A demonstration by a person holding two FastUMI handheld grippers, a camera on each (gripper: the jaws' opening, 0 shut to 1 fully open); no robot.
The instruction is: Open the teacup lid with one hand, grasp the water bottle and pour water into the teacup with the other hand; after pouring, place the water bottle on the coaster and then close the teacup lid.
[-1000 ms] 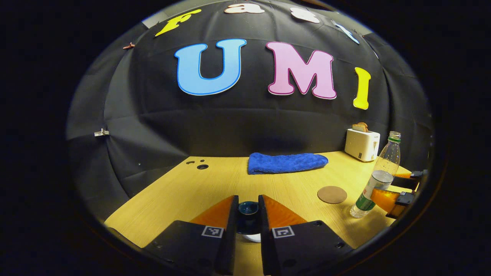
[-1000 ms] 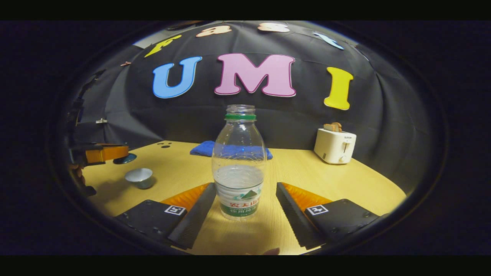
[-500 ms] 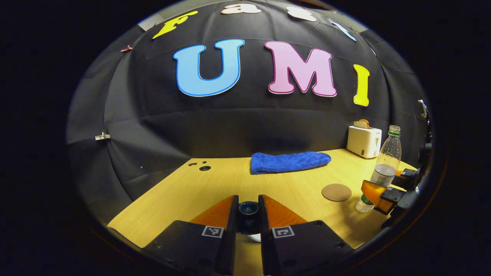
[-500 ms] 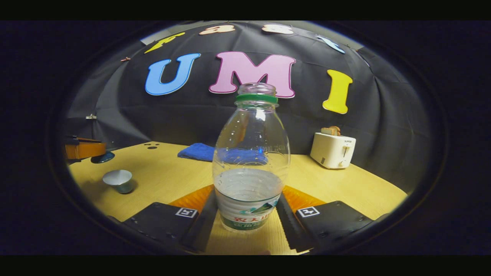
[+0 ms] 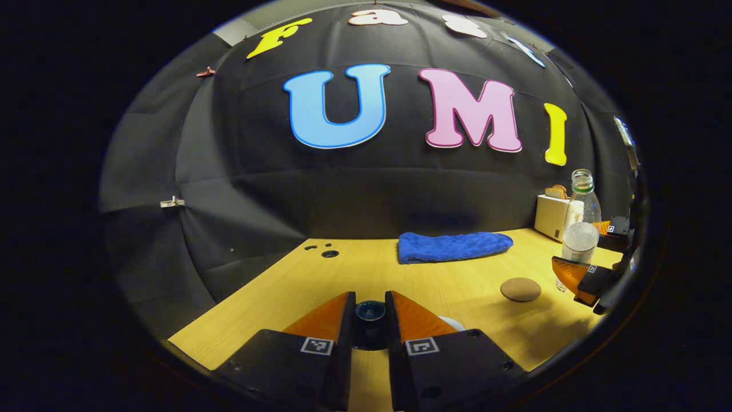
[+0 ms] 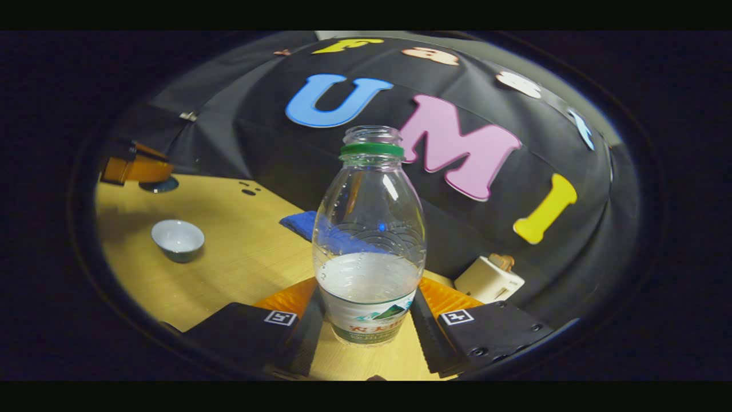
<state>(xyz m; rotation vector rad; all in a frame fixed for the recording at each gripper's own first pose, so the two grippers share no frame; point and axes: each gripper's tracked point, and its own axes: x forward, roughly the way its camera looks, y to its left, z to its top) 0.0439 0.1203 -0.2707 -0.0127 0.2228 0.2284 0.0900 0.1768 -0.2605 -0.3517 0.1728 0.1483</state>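
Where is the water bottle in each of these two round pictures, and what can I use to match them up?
Left gripper view: the water bottle stands at the far right edge, held between orange fingers, just right of the round coaster.
Right gripper view: the water bottle stands dead centre, clamped in the right gripper.
Shared landmark: the blue cloth lying by the back wall.

Ahead of the left gripper [image 5: 370,320], past the dark lid [image 5: 370,312] pinched between its fingers, bare table [image 5: 354,274] runs open to the blue towel [image 5: 454,246] lying across the far side. Right of the fingers sit the coaster [image 5: 521,289] and the white cup [image 5: 452,324]. The bottle [image 6: 369,240] fills the gap between the right gripper [image 6: 368,320] fingers. Left of them the cup [image 6: 178,240] stands on open wood; a toaster [image 6: 489,278] blocks the right.
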